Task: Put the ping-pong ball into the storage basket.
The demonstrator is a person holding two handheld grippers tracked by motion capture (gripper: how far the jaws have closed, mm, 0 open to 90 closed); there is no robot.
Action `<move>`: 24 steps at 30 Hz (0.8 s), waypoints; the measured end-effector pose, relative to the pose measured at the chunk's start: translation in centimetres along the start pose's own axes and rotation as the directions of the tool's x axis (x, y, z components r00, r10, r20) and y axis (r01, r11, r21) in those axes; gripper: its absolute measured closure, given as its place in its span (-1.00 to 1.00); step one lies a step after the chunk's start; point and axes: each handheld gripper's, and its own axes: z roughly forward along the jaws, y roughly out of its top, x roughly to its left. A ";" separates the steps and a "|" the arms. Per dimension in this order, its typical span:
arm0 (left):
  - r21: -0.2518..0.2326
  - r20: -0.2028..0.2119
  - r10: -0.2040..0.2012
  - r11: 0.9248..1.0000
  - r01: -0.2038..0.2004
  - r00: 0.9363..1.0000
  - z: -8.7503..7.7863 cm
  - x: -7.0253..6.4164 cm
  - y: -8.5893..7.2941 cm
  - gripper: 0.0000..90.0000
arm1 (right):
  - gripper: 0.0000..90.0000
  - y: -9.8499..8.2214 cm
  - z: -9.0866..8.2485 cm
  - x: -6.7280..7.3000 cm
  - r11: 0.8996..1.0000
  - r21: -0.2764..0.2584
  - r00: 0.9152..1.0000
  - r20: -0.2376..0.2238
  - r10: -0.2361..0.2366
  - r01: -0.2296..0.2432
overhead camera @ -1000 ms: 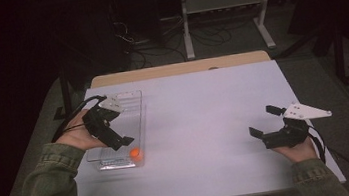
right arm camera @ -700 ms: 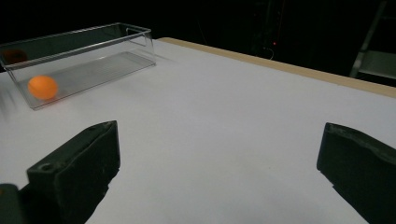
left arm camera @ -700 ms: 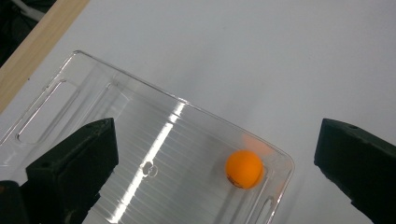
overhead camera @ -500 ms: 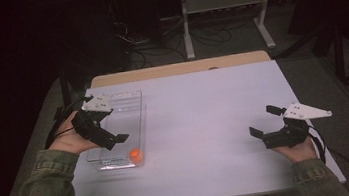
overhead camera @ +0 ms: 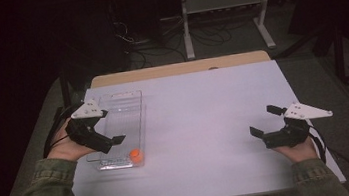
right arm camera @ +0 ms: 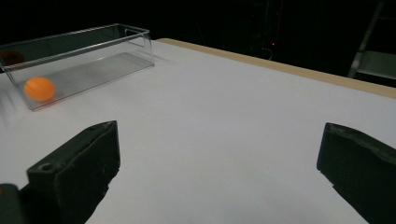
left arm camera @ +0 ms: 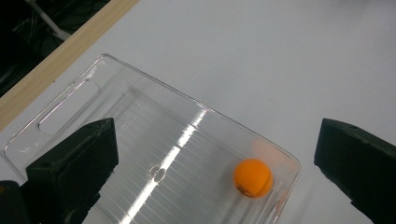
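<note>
Nearest the person, two sleeved forearms come onto the white bench point(overhead camera: 206, 124), each hand holding a gripper. The right gripper point(overhead camera: 266, 122) sits near the bench's right edge, its fingers spread wide with nothing between them, aimed toward the left across bare surface. The left gripper point(overhead camera: 108, 131) hovers over the near half of a clear plastic bin point(overhead camera: 133, 103), fingers likewise wide apart and empty; in the left gripper view they straddle the bin's interior from above. An orange ball point(overhead camera: 136, 155) rests inside the bin at its near right corner, close against the end wall. The ball point(left arm camera: 252, 178) carries a small dark mark low on its side, too blurred to read. The bin is a long, narrow rectangle whose long axis runs from the person's side away toward the far edge of the bench, with a slot handle cut in its far end point(left arm camera: 67, 106). In the right gripper view the bin point(right arm camera: 93, 51) lies well apart from that gripper. Beyond the bench's wooden far edge point(overhead camera: 179, 68), a white metal stand point(overhead camera: 221, 1) and cables on the floor point(overhead camera: 155, 40) sit in dim light.
</note>
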 end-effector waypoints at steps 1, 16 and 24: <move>-0.005 0.000 -0.005 1.000 0.005 1.000 0.0 0.0 -0.2 -1.00 | -1.00 0.0 0.0 0.0 1.000 -0.002 1.000 0.001 0.000 0.000; -0.105 -0.017 -0.081 0.991 0.079 0.997 0.5 -0.2 -3.0 -1.00 | -1.00 0.0 0.0 0.0 1.000 -0.004 1.000 0.002 -0.003 0.003; -0.174 -0.031 -0.120 0.978 0.113 0.992 0.4 -0.6 -4.1 -1.00 | -1.00 0.0 0.0 0.1 1.000 -0.001 1.000 0.000 -0.003 0.003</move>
